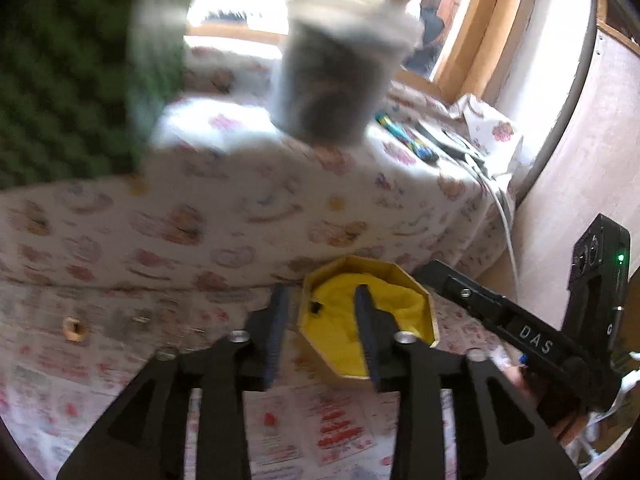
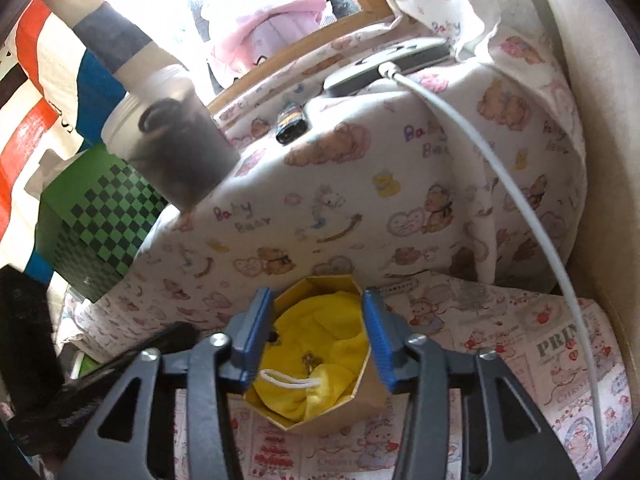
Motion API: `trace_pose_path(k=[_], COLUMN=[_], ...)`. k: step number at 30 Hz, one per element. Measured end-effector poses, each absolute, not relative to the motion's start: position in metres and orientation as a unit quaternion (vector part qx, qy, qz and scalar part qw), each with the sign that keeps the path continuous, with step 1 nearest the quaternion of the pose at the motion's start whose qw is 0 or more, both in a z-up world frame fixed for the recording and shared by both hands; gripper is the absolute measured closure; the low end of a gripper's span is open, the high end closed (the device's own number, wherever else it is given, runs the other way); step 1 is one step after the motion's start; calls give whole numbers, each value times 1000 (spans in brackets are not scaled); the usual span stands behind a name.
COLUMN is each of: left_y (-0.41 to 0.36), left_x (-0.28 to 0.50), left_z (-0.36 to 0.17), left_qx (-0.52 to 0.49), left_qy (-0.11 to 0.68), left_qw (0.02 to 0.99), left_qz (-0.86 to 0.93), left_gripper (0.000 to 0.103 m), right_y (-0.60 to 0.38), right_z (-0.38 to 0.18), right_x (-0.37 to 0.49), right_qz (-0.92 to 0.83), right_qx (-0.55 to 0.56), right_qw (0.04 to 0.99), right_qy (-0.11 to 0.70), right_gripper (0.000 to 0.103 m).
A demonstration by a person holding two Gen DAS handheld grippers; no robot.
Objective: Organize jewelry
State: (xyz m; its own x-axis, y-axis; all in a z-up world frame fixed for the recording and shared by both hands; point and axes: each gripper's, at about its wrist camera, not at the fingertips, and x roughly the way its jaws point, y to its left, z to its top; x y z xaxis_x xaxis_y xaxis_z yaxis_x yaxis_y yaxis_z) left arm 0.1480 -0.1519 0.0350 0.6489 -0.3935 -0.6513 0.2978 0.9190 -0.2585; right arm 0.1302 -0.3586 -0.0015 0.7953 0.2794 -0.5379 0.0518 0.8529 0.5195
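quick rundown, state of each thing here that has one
left tool: open, empty, above the box
right tool: open, straddling the box
octagonal box: lid off, open on top
yellow pouch: inside the box, white drawstring showing
small gold piece: lying on the pouch
white cable: plugged into the phone

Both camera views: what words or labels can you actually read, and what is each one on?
"DAS": white letters on the right gripper, seen in the left view.
"Baby Bear": printed on the teddy-bear cloth.
"PRIN", cut off: on the printed sheet under the box.
Smaller print on that sheet: too blurred to read.
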Motion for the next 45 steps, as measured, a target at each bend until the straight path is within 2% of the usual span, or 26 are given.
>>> trace_pose_path(k=[3, 5, 8, 11, 13, 16, 23, 25, 38, 45], left_y=[-135, -121, -100, -76, -60, -40, -16, -10, 29, 51], left_x=[131, 120, 104, 89, 80, 72, 85, 85, 97, 105], left_z=[49, 57, 65, 67, 64, 52, 19, 12, -7, -14], left_qx=[-43, -31, -17, -18, -26, -34, -43, -51, -92, -116], left_qy=[338, 318, 292, 273, 259, 245, 282, 278, 279, 288], left_qw=[927, 937, 949, 958, 964, 968, 959, 959, 954, 948], left_qz=[-158, -139, -113, -86, -60, -32, -3, 12, 53, 71], left_gripper=[52, 51, 51, 43, 32, 23, 16, 7, 5, 5], right_y=[-353, -347, -336, -322, -312, -298, -270, -265, -241, -229], right_z=[7, 13, 21, 28, 30, 31, 23, 19, 8, 9], right_x=[124, 119, 113, 107, 105, 101, 96, 96, 94, 85], right_qz=[54, 53, 54, 58, 63, 66, 49, 56, 57, 58], right_qx=[246, 233, 217, 195, 181, 169, 126, 131, 100, 82], right_qw=[920, 926, 934, 940, 943, 946, 954, 953, 957, 966], right_qy=[301, 292, 278, 273, 273, 270, 268, 269, 266, 237], right_gripper=[45, 42, 29, 28, 27, 21, 13, 5, 1, 1])
